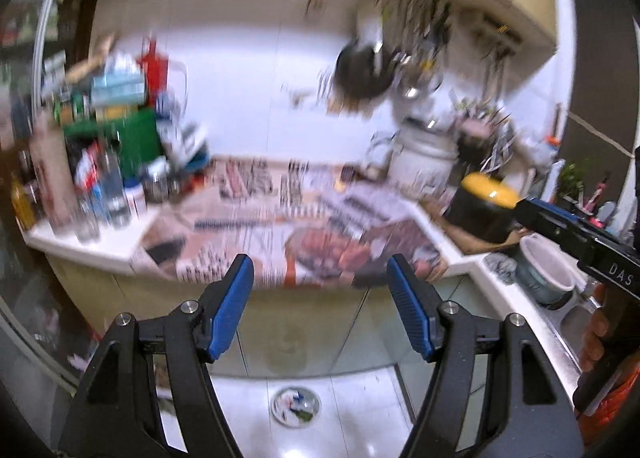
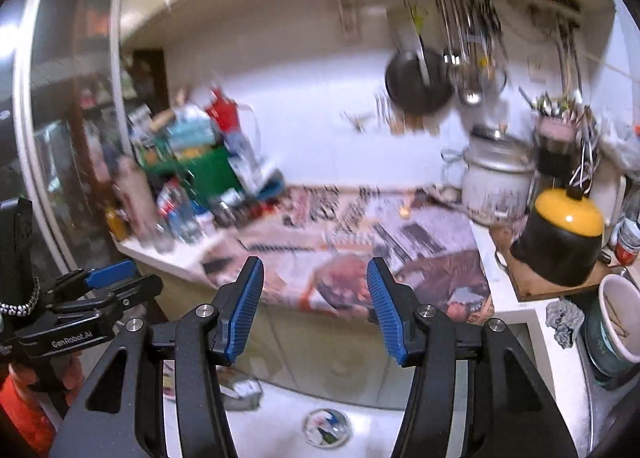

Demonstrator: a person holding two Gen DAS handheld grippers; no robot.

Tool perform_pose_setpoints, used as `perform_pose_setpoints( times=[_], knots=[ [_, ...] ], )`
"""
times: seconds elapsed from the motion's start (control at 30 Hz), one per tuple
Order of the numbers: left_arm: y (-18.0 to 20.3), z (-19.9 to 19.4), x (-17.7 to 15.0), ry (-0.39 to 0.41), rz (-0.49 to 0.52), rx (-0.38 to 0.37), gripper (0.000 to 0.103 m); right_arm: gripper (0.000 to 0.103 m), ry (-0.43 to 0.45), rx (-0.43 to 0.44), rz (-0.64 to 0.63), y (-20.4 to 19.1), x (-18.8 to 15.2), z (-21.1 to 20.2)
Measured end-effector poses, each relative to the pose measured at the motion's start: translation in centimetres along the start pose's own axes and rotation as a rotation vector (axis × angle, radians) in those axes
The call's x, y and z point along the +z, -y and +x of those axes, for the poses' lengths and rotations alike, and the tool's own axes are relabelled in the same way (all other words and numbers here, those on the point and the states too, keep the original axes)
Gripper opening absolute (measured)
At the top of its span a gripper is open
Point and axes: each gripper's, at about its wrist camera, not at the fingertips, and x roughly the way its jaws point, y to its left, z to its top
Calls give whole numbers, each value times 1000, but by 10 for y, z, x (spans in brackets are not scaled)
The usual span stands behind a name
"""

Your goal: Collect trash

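Observation:
Both views are motion-blurred and face a kitchen counter covered with newspaper (image 1: pixel 288 226) (image 2: pixel 360 250). My left gripper (image 1: pixel 320 270) is open and empty, held in the air in front of the counter edge. My right gripper (image 2: pixel 316 274) is open and empty at about the same height; its body shows at the right of the left wrist view (image 1: pixel 576 234). A crumpled grey wad (image 2: pixel 564 322) lies on the counter by the sink, to the right of my right gripper; it also shows in the left wrist view (image 1: pixel 500 266). A crumpled light scrap (image 2: pixel 244 390) lies on the floor.
Bottles and boxes (image 1: pixel 108 162) crowd the counter's left end. A rice cooker (image 2: pixel 496 182), a black pot with a yellow lid (image 2: pixel 560 242) and a bucket (image 2: pixel 616 326) stand at the right. A pan (image 2: pixel 416 82) and utensils hang on the wall. A floor drain (image 1: pixel 296 406) lies below.

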Motion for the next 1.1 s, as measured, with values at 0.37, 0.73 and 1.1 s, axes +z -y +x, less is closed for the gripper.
perform_pose_setpoints(
  times=[0.37, 0.73, 1.1],
  knots=[
    [-6, -130, 6, 122, 26, -61, 101, 101, 109, -72, -10, -71, -8, -88],
    [-17, -165, -13, 118, 32, -60, 102, 103, 114, -96, -3, -97, -17, -109],
    [-18, -171, -20, 114, 40, -54, 102, 103, 83, -114, 8, -99, -27, -116]
  ],
)
